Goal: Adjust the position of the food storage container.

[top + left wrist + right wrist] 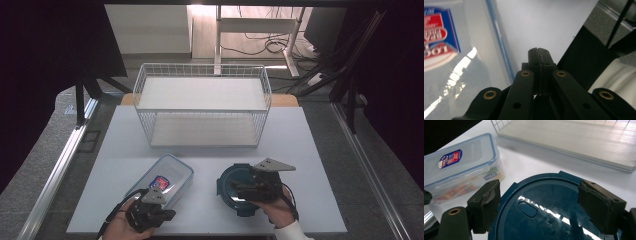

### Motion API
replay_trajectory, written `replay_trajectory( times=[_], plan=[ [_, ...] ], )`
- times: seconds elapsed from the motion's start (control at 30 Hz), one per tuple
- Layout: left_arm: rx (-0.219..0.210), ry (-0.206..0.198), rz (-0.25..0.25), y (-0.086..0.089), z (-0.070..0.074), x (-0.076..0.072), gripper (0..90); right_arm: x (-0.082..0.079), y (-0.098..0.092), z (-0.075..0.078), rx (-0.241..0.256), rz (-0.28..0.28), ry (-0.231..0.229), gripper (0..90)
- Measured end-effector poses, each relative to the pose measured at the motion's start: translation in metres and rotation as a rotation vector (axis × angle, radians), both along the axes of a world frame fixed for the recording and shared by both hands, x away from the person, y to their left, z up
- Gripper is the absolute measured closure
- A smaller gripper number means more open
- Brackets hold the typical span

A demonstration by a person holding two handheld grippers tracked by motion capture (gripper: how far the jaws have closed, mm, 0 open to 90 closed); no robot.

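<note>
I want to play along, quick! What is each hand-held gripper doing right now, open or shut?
Left hand-held gripper: shut, holding nothing, beside the clear box.
Right hand-held gripper: open, jaws spread over the blue lid, holding nothing.

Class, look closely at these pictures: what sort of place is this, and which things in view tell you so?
Probably a lab or workshop set up for recording, not a kitchen: a bare table ringed by dark curtains, cables loose on the floor, and a metal desk frame behind.
</note>
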State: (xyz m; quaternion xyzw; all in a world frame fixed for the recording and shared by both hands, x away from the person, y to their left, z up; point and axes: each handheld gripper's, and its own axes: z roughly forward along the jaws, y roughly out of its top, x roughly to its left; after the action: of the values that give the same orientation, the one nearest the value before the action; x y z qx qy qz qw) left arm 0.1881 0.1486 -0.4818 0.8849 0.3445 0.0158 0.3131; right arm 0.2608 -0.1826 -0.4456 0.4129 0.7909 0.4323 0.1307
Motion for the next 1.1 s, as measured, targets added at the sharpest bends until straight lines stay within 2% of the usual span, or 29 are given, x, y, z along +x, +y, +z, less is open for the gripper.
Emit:
replay_trajectory(
  times=[0.1,0.37,0.5,0.53,0.57,0.73,0.77,0.8,0.97,1.0,1.03,1.1],
  plan=[
    [-0.01,0.002,0.005,0.0,-0.003,-0.002,90.0,0.0,0.0,-0.001,0.001,-0.005,0.002,18.6],
    [0.02,-0.015,0.023,0.004,-0.007,-0.001,90.0,0.0,0.0,-0.001,0.001,-0.009,0.004,18.7],
    [0.033,-0.019,0.062,0.014,-0.01,0.003,90.0,-0.001,-0.001,-0.001,0.0,-0.01,0.004,18.6],
    [0.042,-0.026,0.087,0.019,-0.011,0.004,90.0,-0.001,-0.001,-0.001,0.0,-0.011,0.004,18.7],
    [0.042,-0.026,0.087,0.019,-0.011,0.004,90.0,-0.001,-0.001,-0.001,0.0,-0.011,0.004,18.7],
    [0.053,-0.024,0.148,0.042,-0.013,0.01,90.0,-0.001,-0.001,0.0,-0.001,-0.01,0.002,18.7],
    [0.053,-0.024,0.148,0.042,-0.013,0.01,90.0,-0.001,-0.001,0.0,-0.001,-0.01,0.002,18.7],
    [0.063,-0.025,0.172,0.048,-0.015,0.013,90.0,-0.001,0.0,0.0,-0.001,-0.009,-0.001,18.7],
    [0.06,-0.021,0.217,0.062,-0.017,0.018,90.0,-0.001,0.0,0.0,-0.001,-0.007,-0.003,18.6],
    [0.068,-0.024,0.243,0.067,-0.018,0.021,90.0,-0.001,0.001,0.0,-0.001,-0.008,-0.001,18.7],
    [0.068,-0.024,0.243,0.067,-0.018,0.021,90.0,-0.001,0.001,0.0,-0.001,-0.008,-0.001,18.7],
    [0.068,-0.018,0.274,0.073,-0.02,0.026,90.0,-0.001,0.001,0.001,0.001,-0.009,0.0,18.7]
  ],
)
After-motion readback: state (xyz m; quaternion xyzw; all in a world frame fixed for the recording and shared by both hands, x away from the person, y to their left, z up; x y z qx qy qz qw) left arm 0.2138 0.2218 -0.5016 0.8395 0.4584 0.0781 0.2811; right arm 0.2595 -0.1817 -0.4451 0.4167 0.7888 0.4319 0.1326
